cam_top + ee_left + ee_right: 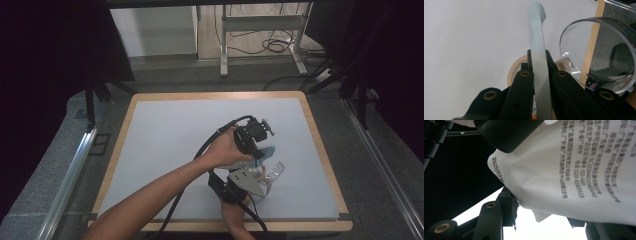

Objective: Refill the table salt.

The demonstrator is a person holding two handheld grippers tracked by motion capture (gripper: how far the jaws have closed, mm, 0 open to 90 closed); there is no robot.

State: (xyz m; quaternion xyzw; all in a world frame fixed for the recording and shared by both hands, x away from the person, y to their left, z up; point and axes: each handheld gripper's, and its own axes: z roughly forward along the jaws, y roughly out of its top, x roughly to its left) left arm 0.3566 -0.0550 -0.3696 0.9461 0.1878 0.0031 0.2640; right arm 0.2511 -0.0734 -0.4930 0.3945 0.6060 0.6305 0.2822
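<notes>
Near the front middle of the grey table (pixel 165 130), the two grippers meet, almost touching each other. The left gripper (pixel 260 155) has its jaws pressed together on the edge of a white pouch (pixel 537 57), which stands thin and upright between them in the left gripper view. Just beside it is a clear plastic cup (pixel 599 47), lying tilted with its round mouth toward the camera. The right gripper (pixel 267 185) holds the same pouch from below: its jaws stand partly apart with the printed pouch (pixel 574 175) between them, but whether they press it I cannot tell.
</notes>
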